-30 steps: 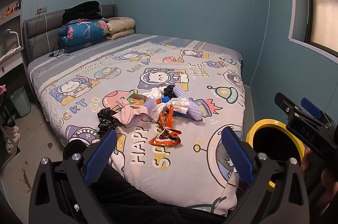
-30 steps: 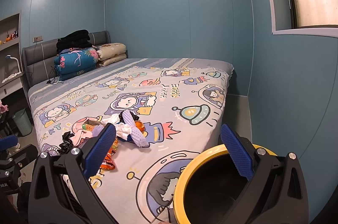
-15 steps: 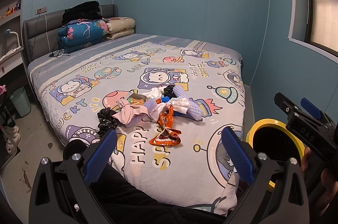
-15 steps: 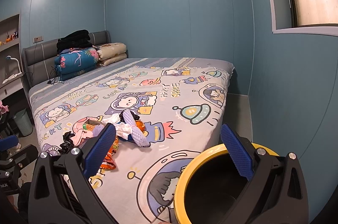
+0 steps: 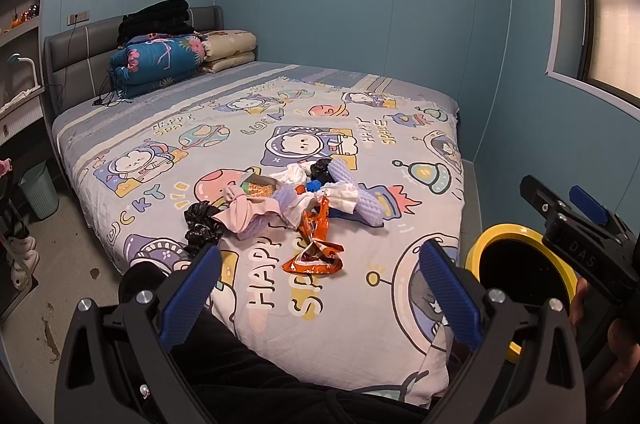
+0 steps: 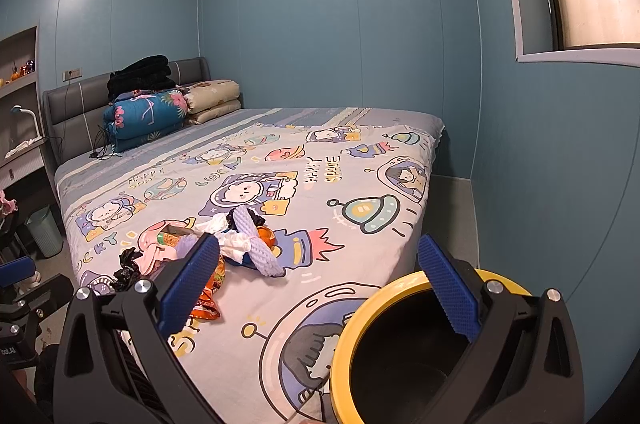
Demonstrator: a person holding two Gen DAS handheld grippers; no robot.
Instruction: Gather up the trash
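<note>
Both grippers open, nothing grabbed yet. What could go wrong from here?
1. The trash pile is tangled: wrappers, tissue and a pink cloth overlap, so one grab may drag neighbours off the bed.
2. The pink cloth may not be trash; it could be binned by mistake.
3. The bin sits beside the bed corner, close under the right gripper; it could get knocked.

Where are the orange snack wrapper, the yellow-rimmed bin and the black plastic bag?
orange snack wrapper (image 5: 314, 258): left wrist view, crumpled middle.
yellow-rimmed bin (image 6: 352, 320): right wrist view, left rim.
black plastic bag (image 5: 200, 224): left wrist view, centre.
</note>
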